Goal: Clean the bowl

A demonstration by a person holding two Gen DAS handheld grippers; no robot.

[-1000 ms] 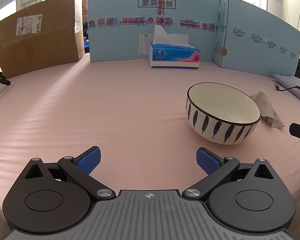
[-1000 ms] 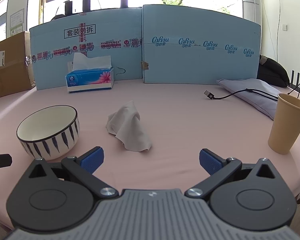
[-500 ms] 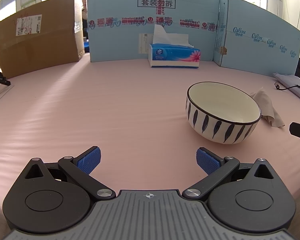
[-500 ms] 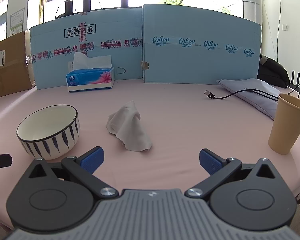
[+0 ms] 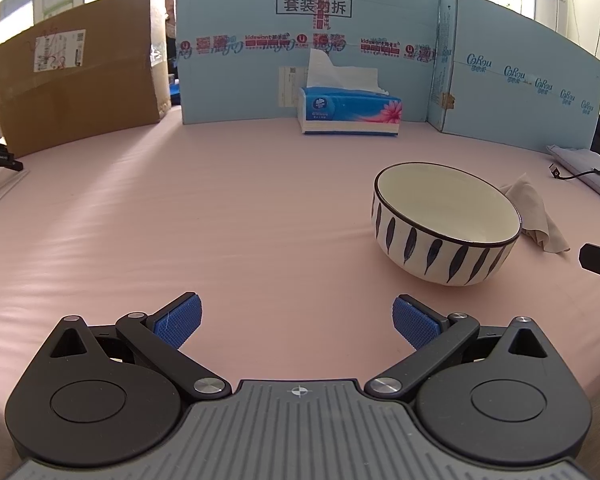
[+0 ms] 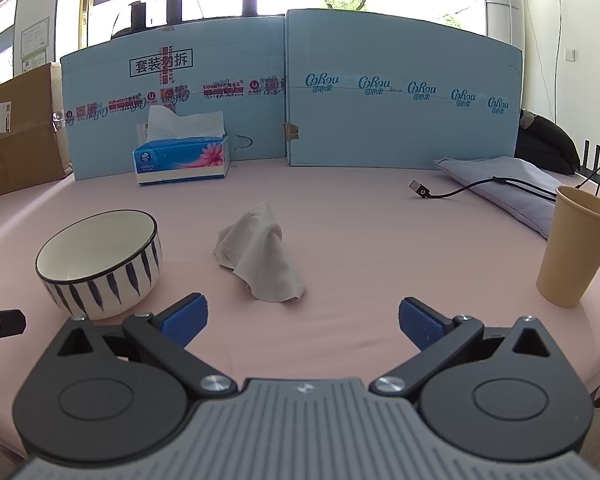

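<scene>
A white bowl (image 5: 446, 222) with dark blue leaf marks and a dark rim stands upright on the pink table, ahead and right of my left gripper (image 5: 296, 320). It also shows at the left in the right wrist view (image 6: 100, 260). A crumpled white cloth (image 6: 260, 254) lies just right of the bowl, ahead of my right gripper (image 6: 302, 322); in the left wrist view the cloth (image 5: 540, 220) peeks out behind the bowl. Both grippers are open and empty, low over the table's near edge.
A blue tissue box (image 5: 350, 114) stands at the back before blue cardboard panels (image 6: 400, 96). A brown carton (image 5: 76, 80) is at the back left. A tan paper cup (image 6: 576, 246), a grey pouch (image 6: 512, 190) and a USB cable (image 6: 424, 191) are at the right.
</scene>
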